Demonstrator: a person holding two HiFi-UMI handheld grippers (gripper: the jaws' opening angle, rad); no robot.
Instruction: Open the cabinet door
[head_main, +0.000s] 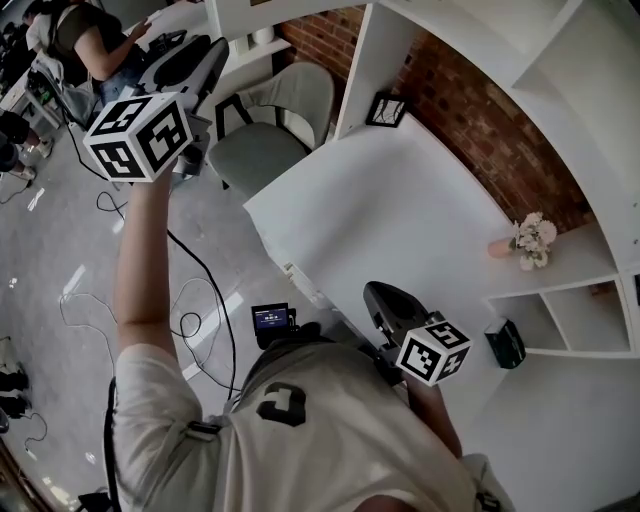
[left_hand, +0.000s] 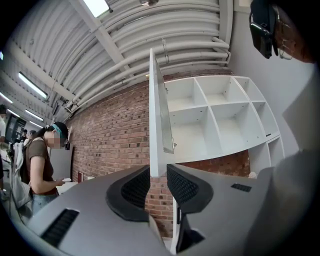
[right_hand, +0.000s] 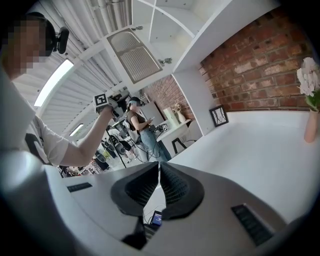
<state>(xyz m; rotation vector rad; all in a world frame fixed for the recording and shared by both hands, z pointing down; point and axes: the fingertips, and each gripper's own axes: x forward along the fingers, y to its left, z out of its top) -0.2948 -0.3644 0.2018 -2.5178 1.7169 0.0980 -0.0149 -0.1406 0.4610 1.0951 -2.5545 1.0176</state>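
Observation:
The white cabinet door (left_hand: 156, 110) stands swung out from the open white shelves (left_hand: 215, 115), edge-on in the left gripper view. Its lower edge sits right at the tips of my left gripper (left_hand: 158, 179), whose jaws stand apart around it without visibly pressing. The right gripper view shows the door (right_hand: 134, 61) from below, with its ribbed panel and small knob, and my raised left arm beside it. In the head view the left gripper (head_main: 205, 60) is held high at the left. My right gripper (right_hand: 158, 165) is shut on nothing, low over the white table (head_main: 400, 220).
On the table stand a pink vase of flowers (head_main: 530, 240), a small black picture frame (head_main: 387, 108) and a black device (head_main: 505, 343). A grey chair (head_main: 270, 130) is at the table's far end. Cables (head_main: 200, 320) trail on the floor. A person (head_main: 90, 40) stands at the back left.

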